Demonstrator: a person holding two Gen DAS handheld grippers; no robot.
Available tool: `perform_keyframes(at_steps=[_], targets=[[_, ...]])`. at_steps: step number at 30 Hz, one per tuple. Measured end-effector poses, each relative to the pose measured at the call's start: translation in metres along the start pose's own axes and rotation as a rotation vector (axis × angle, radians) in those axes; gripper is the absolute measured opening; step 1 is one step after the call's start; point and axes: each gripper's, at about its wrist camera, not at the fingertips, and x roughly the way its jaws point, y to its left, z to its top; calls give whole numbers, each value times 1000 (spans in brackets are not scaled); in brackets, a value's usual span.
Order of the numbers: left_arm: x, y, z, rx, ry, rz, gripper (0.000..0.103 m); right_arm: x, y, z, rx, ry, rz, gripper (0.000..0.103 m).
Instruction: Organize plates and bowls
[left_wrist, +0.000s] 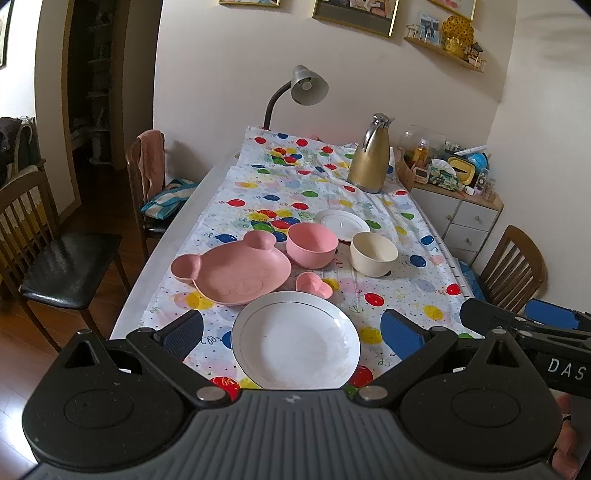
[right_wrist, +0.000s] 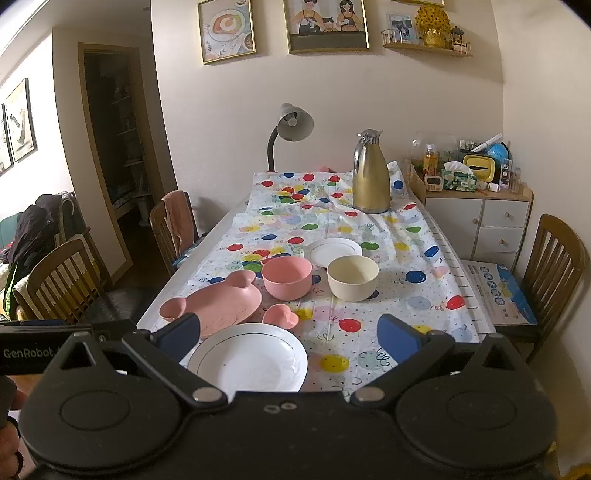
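On the balloon-print tablecloth (left_wrist: 369, 199) nothing looked sorted yet: large white plate (left_wrist: 295, 339), bear-shaped pink plate (left_wrist: 236, 273), heart dish (left_wrist: 314, 284), pink bowl (left_wrist: 312, 245), cream bowl (left_wrist: 373, 253) and small white plate (left_wrist: 343, 224) all lay apart, unstacked. Left gripper (left_wrist: 291, 332) and right gripper (right_wrist: 288, 332) hovered spread and empty near the table's front edge, so I judged all the stacking remained to do.

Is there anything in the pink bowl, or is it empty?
Empty. The pink bowl stands upright on the balloon tablecloth, and the right wrist view shows only bare pink inside it.
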Motion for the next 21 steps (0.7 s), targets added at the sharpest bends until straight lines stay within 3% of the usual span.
perform_keyframes(at_steps=[8, 21], targets=[[39, 7, 0, -12, 44, 23, 103, 26, -5, 4, -14, 38, -19, 102], [151, 41, -27, -92, 206, 83, 103, 146, -39, -21, -42, 218, 38, 102]])
